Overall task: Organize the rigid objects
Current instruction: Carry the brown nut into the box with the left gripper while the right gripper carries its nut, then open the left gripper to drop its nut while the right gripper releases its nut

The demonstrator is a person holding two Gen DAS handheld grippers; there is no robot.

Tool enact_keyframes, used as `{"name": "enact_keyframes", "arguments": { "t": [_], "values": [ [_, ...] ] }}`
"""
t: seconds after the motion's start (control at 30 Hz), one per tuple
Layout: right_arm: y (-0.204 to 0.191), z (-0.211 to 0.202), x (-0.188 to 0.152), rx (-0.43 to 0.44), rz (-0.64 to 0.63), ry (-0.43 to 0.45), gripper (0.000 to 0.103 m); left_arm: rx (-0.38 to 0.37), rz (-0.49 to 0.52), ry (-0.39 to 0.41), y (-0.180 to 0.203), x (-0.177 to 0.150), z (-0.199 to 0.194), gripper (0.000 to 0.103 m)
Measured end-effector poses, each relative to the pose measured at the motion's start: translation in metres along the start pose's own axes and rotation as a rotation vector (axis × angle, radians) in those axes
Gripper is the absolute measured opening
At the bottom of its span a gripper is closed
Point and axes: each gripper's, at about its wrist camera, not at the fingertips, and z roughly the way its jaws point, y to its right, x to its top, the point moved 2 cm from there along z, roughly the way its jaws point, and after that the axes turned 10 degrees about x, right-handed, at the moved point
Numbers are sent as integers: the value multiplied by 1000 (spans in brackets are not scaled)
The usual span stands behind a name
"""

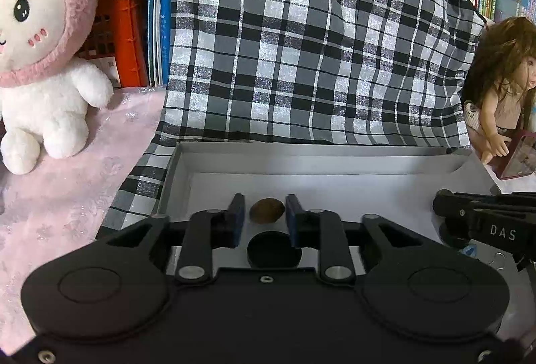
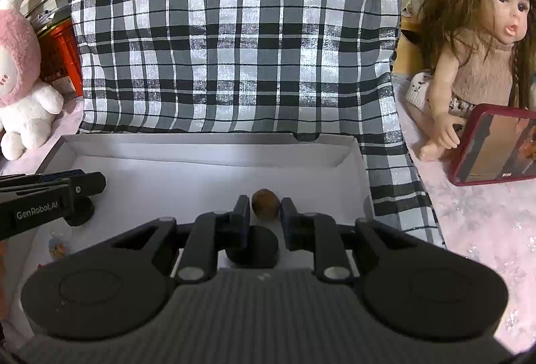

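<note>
We note the left gripper (image 1: 264,218) with its fingers (image 1: 236,213) a narrow gap apart; a brown walnut (image 1: 267,210) sits on the box floor just beyond the tips, and a black round cap (image 1: 273,249) lies below the gap, nearer the camera. Neither pad visibly presses on either thing.

The right gripper (image 2: 265,213) shows the same narrow spread. Between and just past its fingers (image 2: 242,213) lies a second brown walnut (image 2: 265,203); a black knob-shaped piece (image 2: 252,246) sits under the gap, partly hidden by the left finger. We cannot tell whether the finger touches it.

Container: a shallow white cardboard box (image 2: 214,151) on checked cloth (image 2: 234,28). It holds both walnuts, both black pieces and, near the left wall, a small clear item with coloured print (image 2: 57,245), too blurred to name.

Outside the box: a pink plush toy (image 1: 40,62) far left, a doll (image 2: 475,39) far right with a red-cased phone (image 2: 495,146) beside it, all on a pink table cover (image 2: 485,230).
</note>
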Motion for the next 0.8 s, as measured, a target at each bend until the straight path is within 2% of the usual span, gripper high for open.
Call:
{"name": "enact_keyframes", "arguments": {
  "t": [0.03, 0.1, 0.2, 0.33, 0.47, 0.6, 0.8],
  "values": [
    [0, -1, 0, 2, 2, 2, 33, 0, 0, 4, 0, 0, -2, 41],
    [-1, -2, -2, 5, 3, 4, 44, 2, 6, 15, -1, -1, -6, 42],
    [-3, -6, -3, 1, -3, 11, 45, 5, 18, 27, -2, -2, -14, 45],
    [-6, -16, -4, 4, -3, 23, 48, 0, 23, 46, -5, -2, -29, 57],
    [-13, -30, -4, 1, -20, 45, 56, -2, 43, 82, -6, -2, -47, 64],
    [-19, -47, -3, 4, -20, 76, 62, -12, 25, 107, -10, -3, -66, 78],
    [-31, -78, -9, 10, -48, 126, 72, -29, 23, 159, -13, -14, -99, 83]
  ]
}}
